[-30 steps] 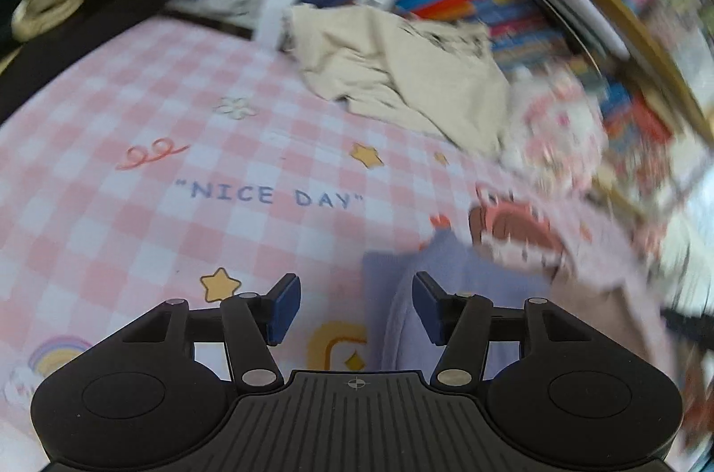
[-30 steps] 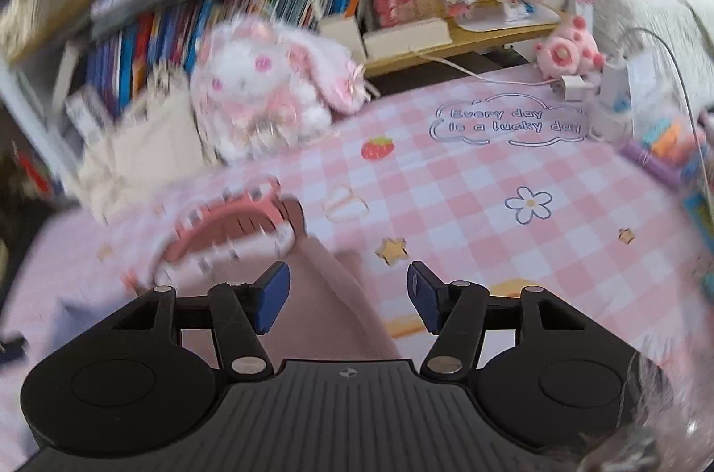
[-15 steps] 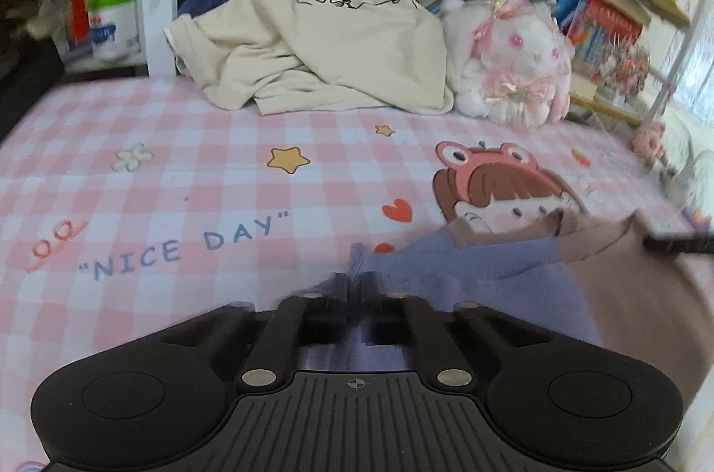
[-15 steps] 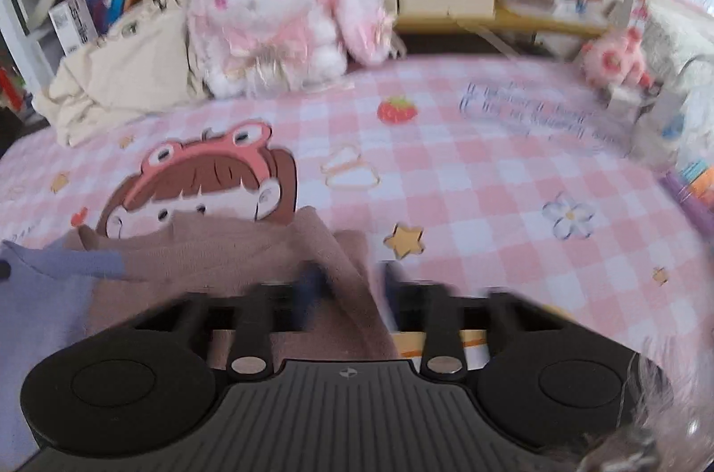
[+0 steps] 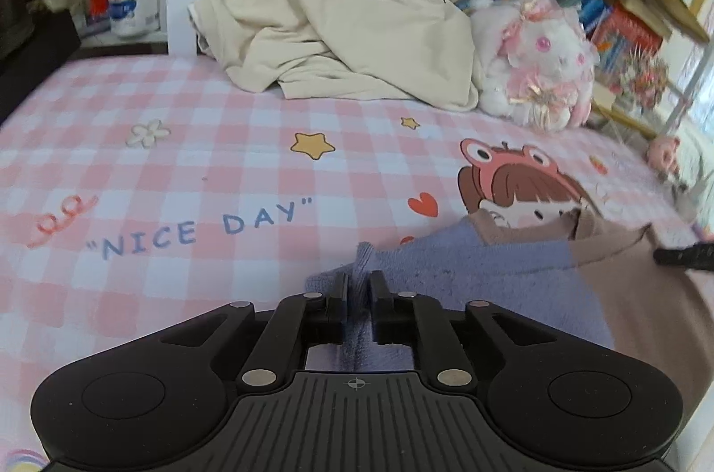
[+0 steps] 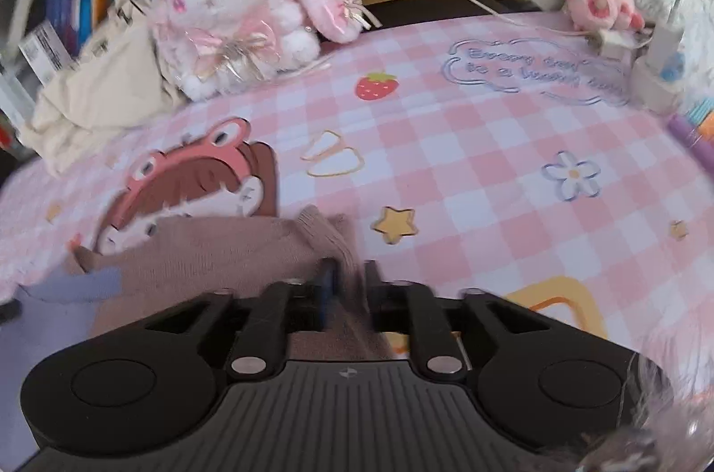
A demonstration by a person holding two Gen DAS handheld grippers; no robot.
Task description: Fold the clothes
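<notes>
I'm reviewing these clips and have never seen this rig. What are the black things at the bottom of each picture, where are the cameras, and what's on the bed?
Each black shape is a hand-held two-finger gripper; a person carries one in each hand. A fisheye camera on each looks forward along its fingers, so one picture comes from the left hand and one from the right.

Both look at a pink checked sheet. On it lies a sweater, part lilac and part dusty pink. The left gripper has a lilac fold between its fingers; the right gripper has a pink one. Both jaws are easing open.

At the back lie a crumpled cream garment and a plush bunny, below shelves of books.
</notes>
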